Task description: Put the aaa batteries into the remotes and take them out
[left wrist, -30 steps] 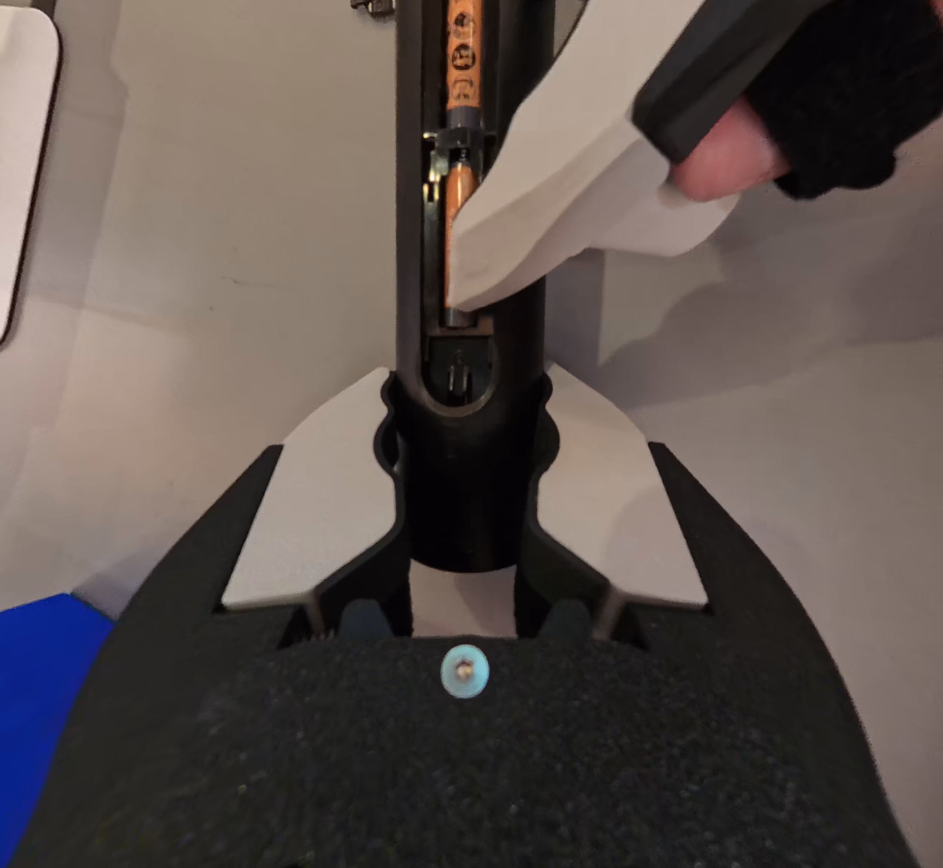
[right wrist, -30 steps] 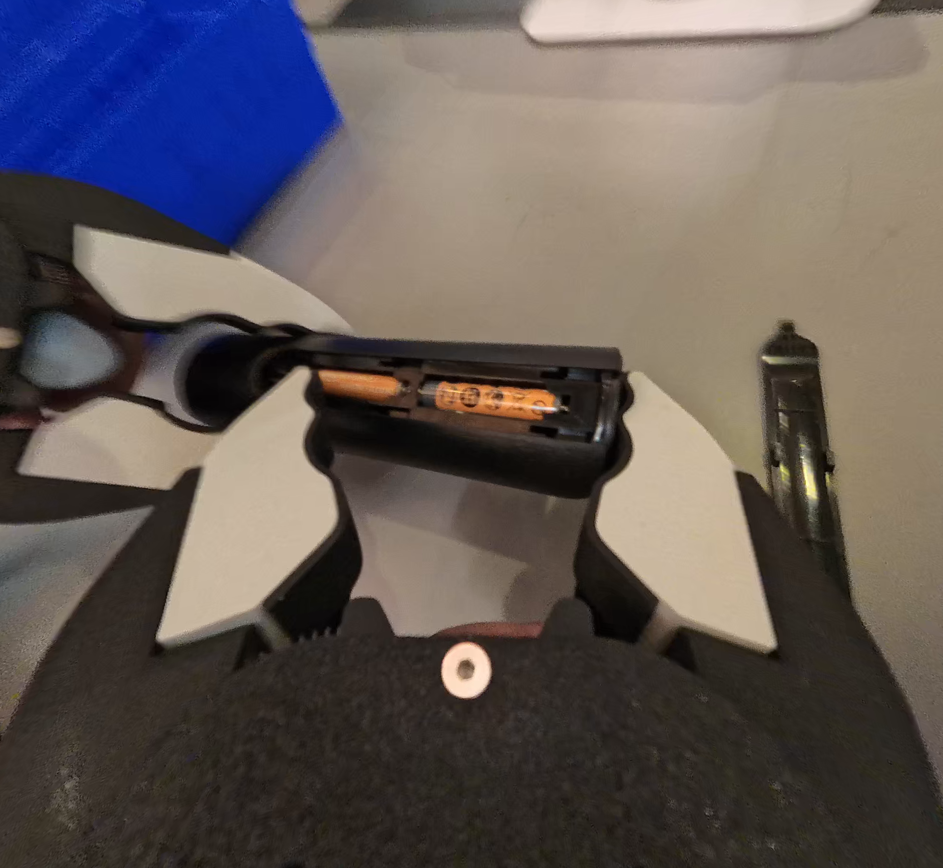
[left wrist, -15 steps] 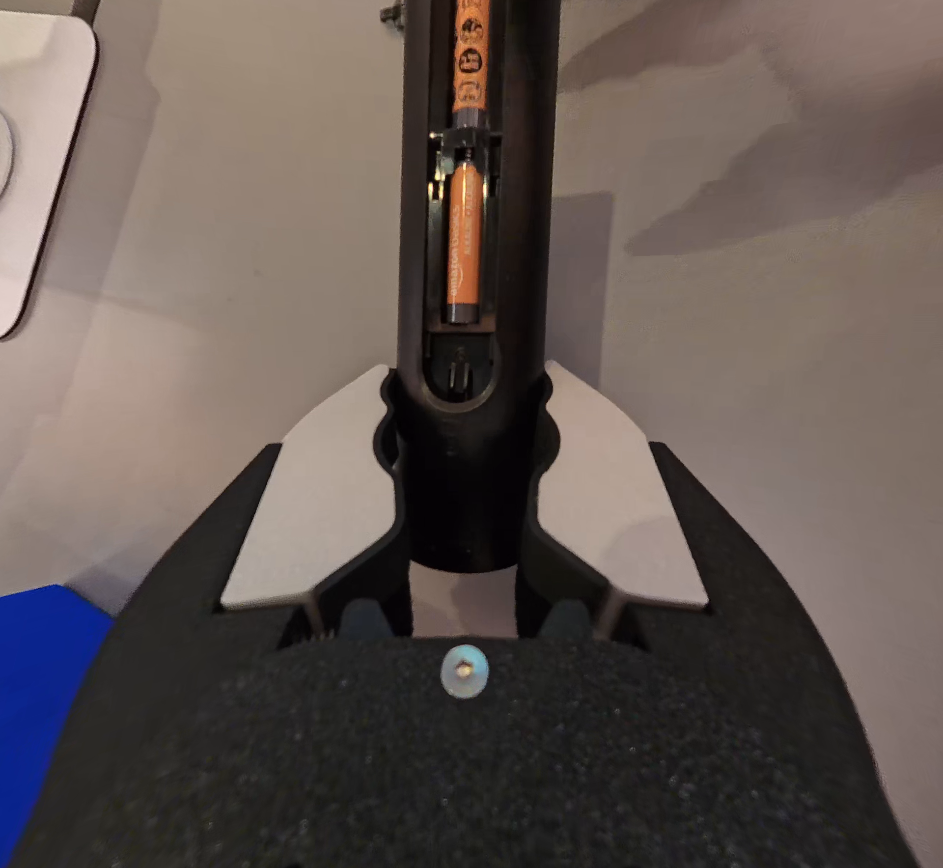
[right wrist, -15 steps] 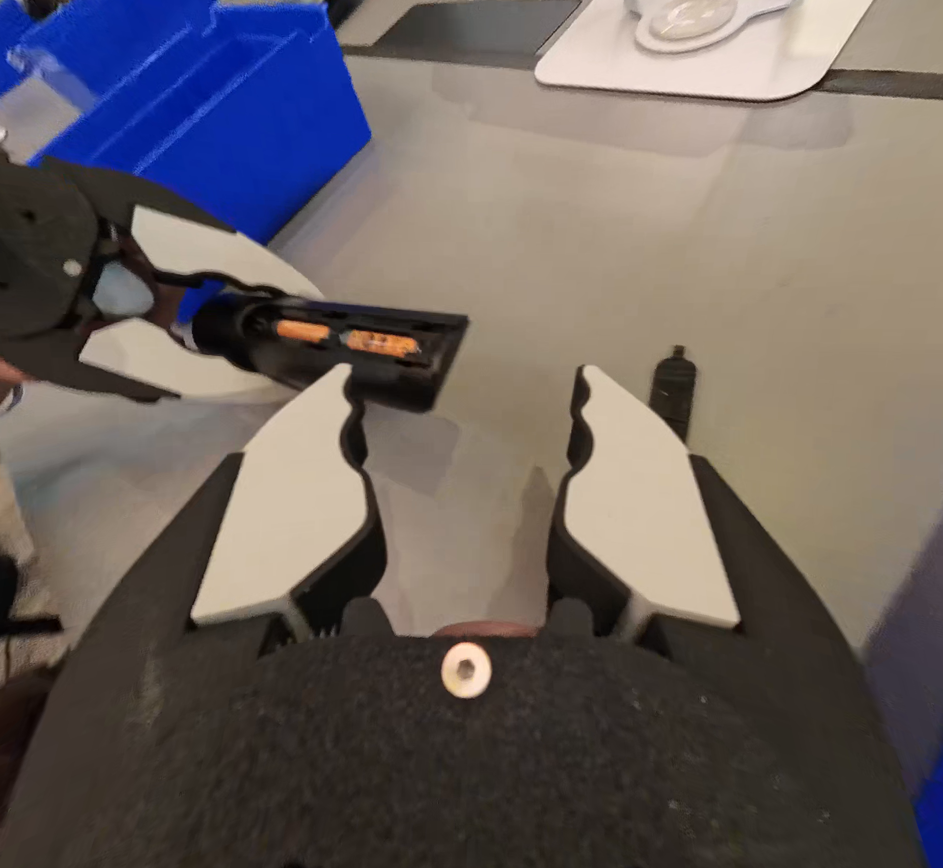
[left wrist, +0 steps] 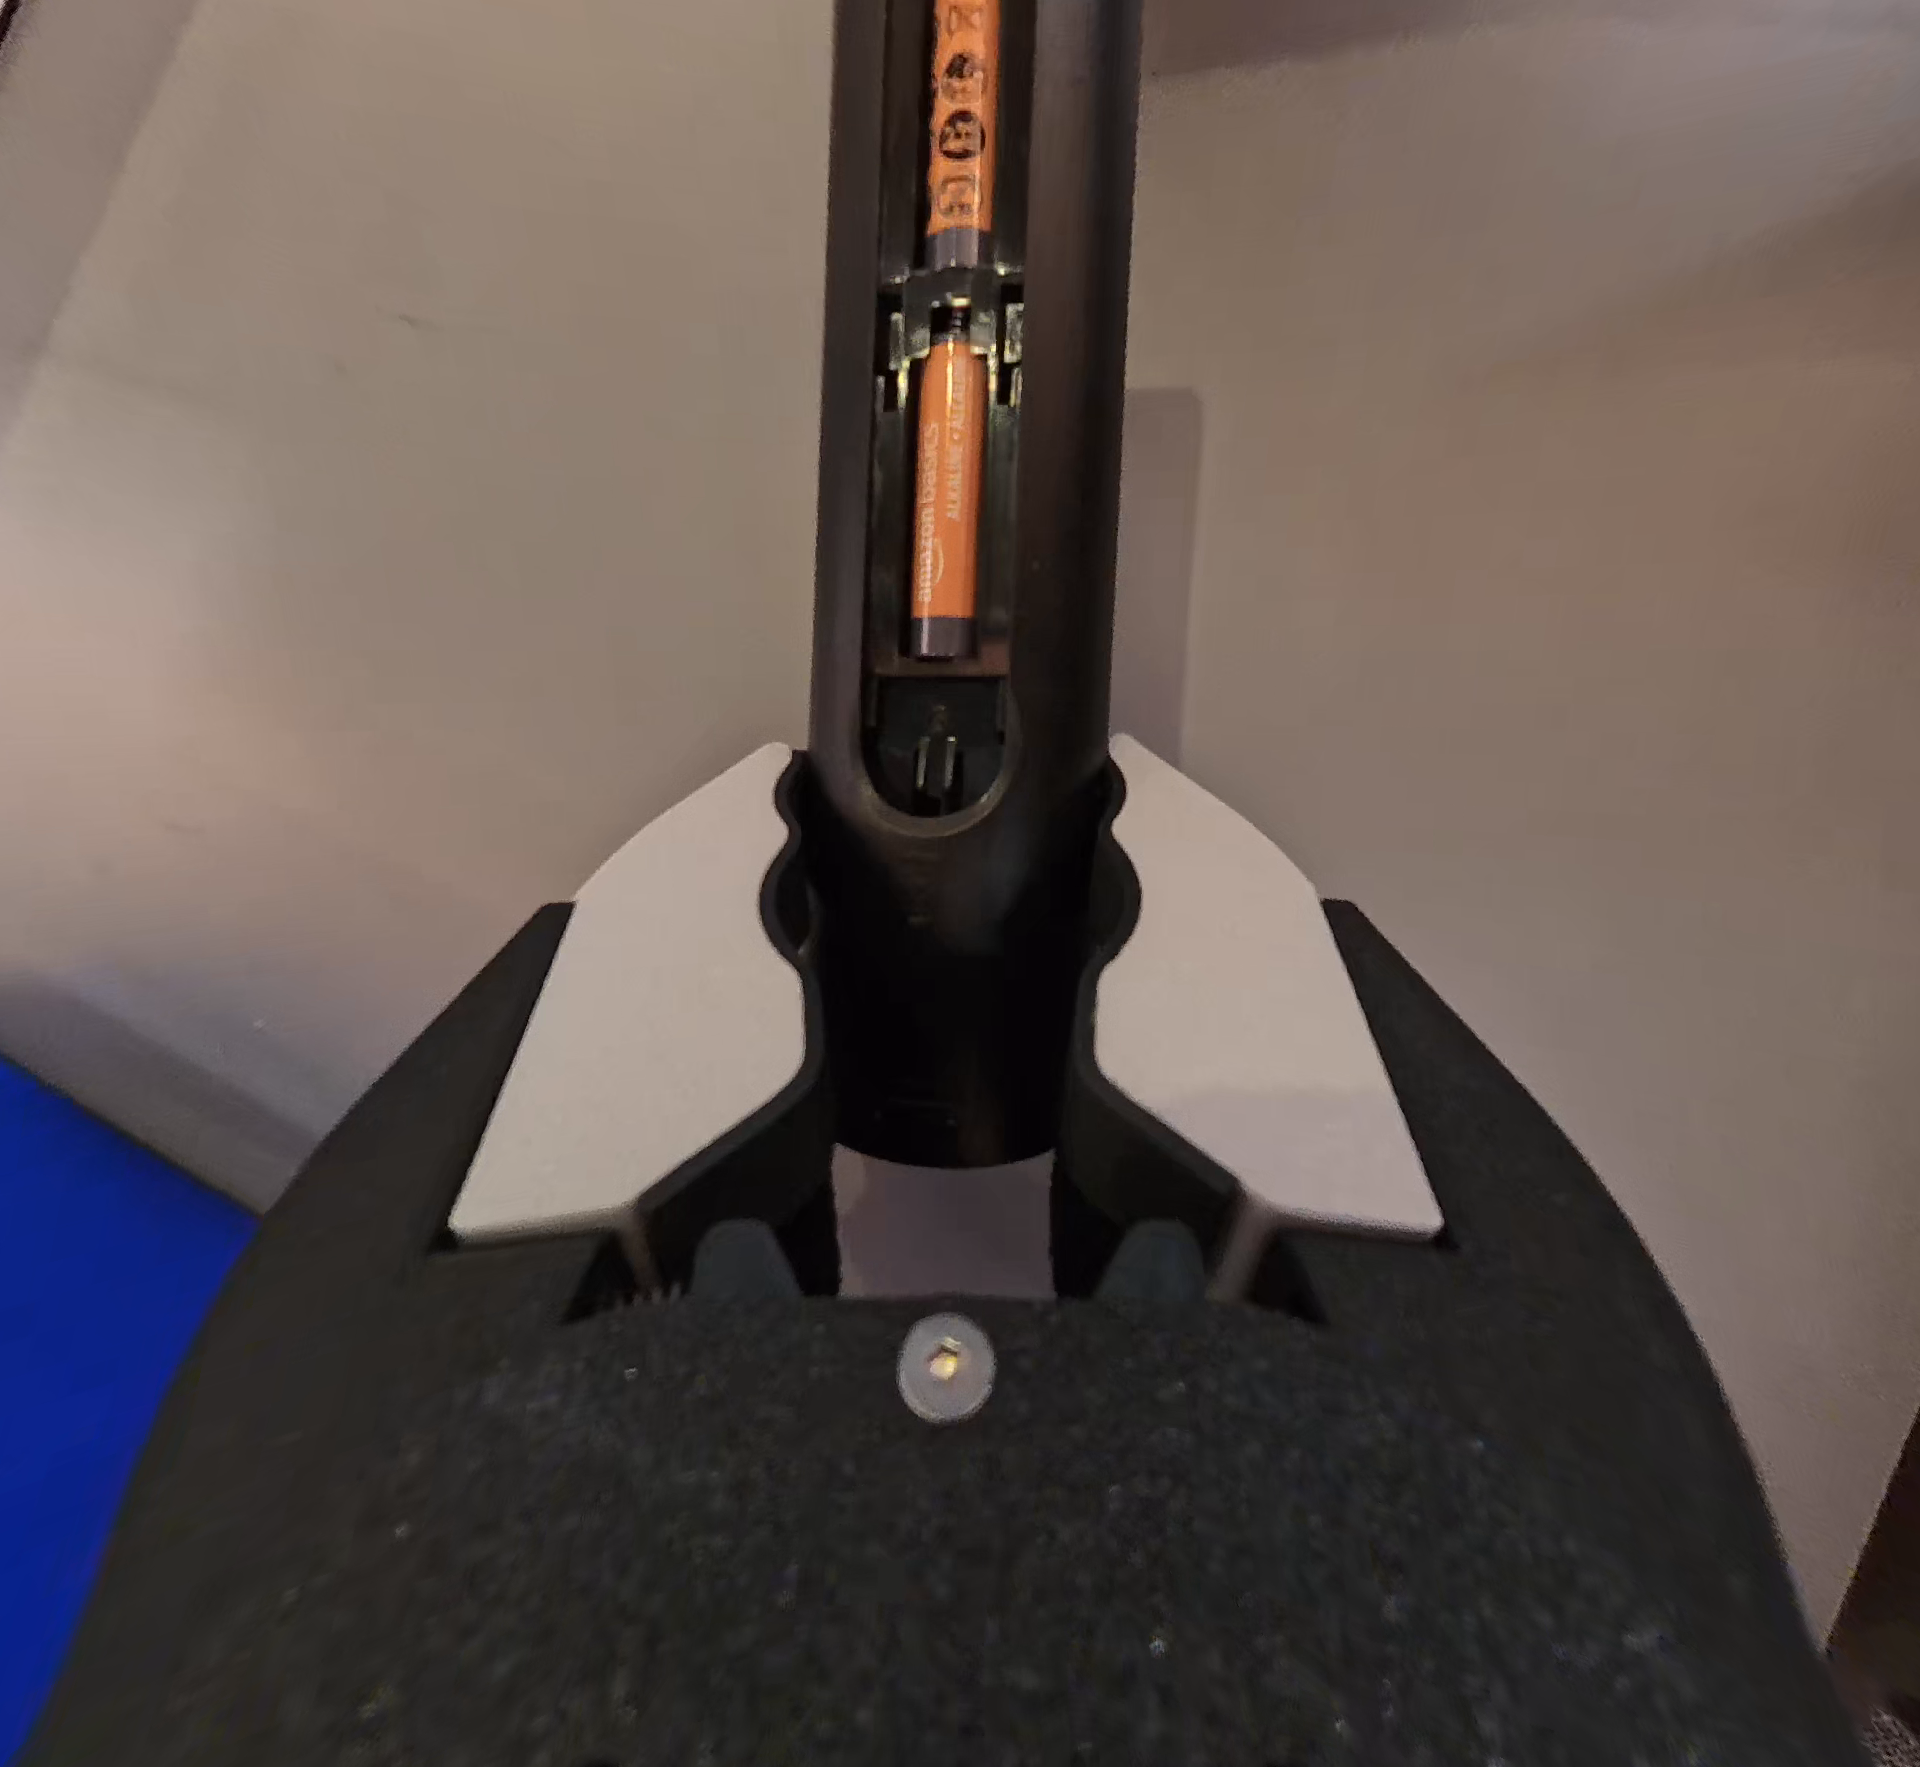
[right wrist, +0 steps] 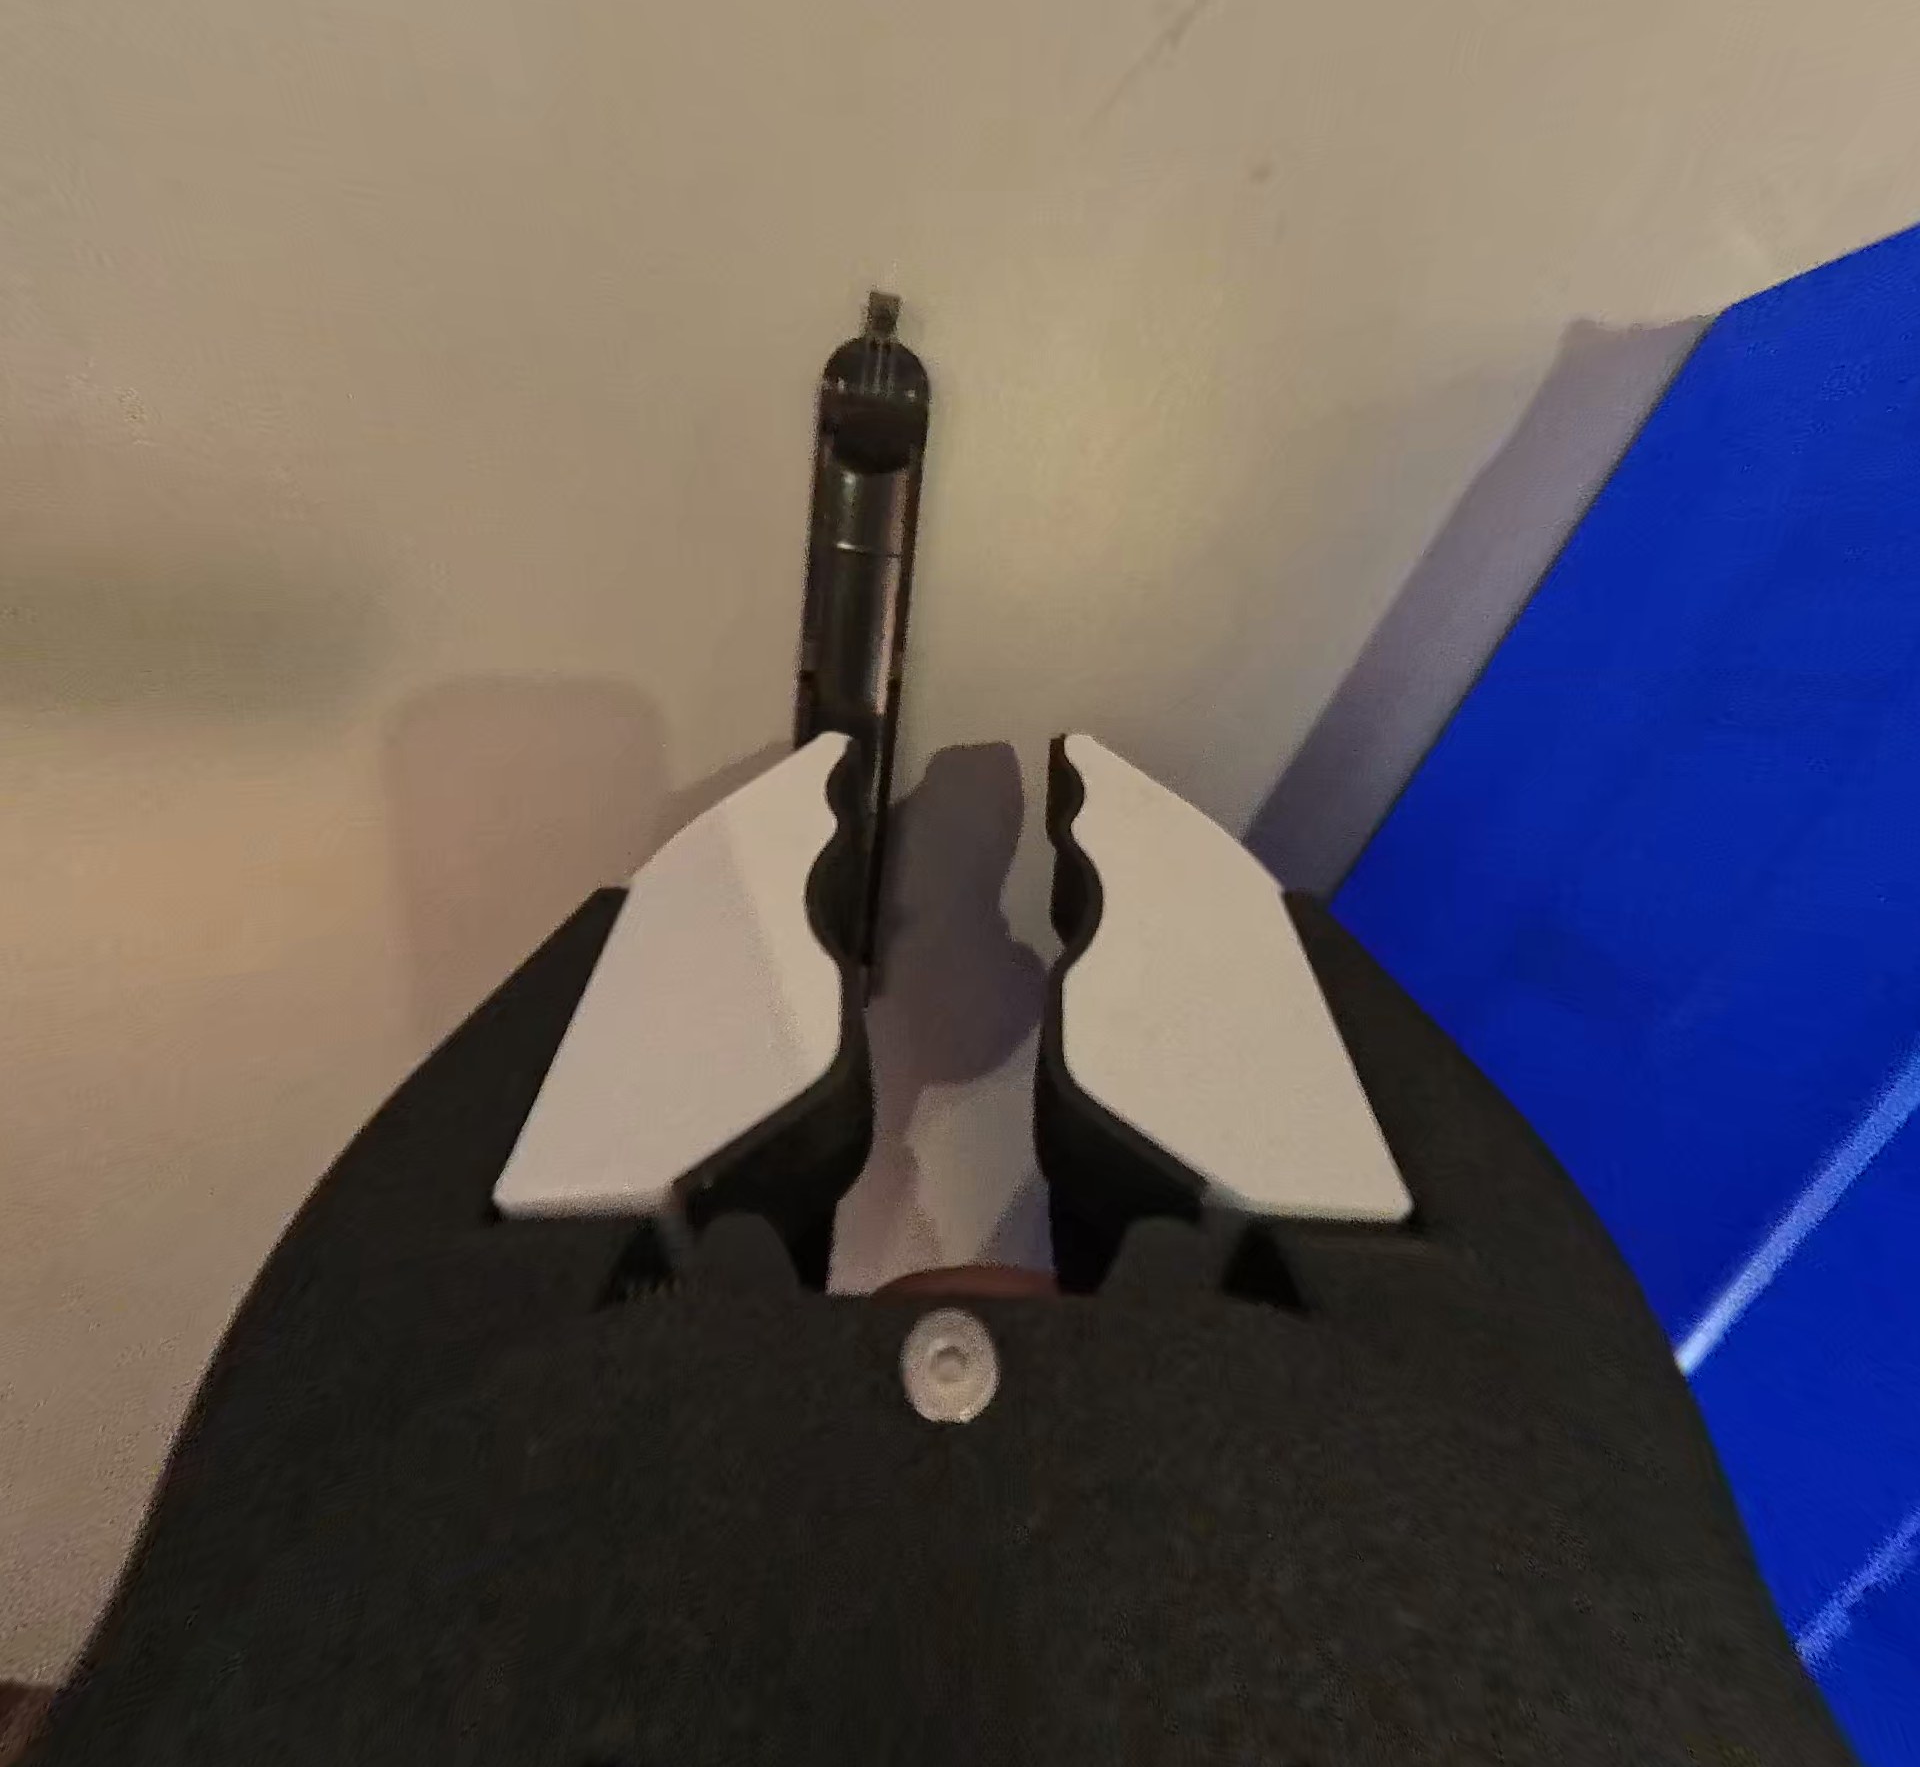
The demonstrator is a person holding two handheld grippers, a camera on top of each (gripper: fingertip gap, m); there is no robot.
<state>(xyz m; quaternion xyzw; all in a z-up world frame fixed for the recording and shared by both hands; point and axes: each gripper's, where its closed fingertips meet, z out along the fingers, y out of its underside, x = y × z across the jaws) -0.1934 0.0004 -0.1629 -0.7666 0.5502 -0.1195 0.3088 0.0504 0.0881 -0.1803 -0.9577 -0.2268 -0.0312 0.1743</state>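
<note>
Clamping the remote (left wrist: 971, 491), left jaws closed; right jaws open over battery cover (right wrist: 860, 564), beside blue bin (right wrist: 1621, 782).

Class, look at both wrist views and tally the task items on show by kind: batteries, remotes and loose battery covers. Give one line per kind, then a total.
Orange batteries: 2, a far battery and a near battery, end to end in the open bay.
Black remote: 1, held in the left tool.
Loose black battery cover: 1, on the table.
Total: 4
</note>
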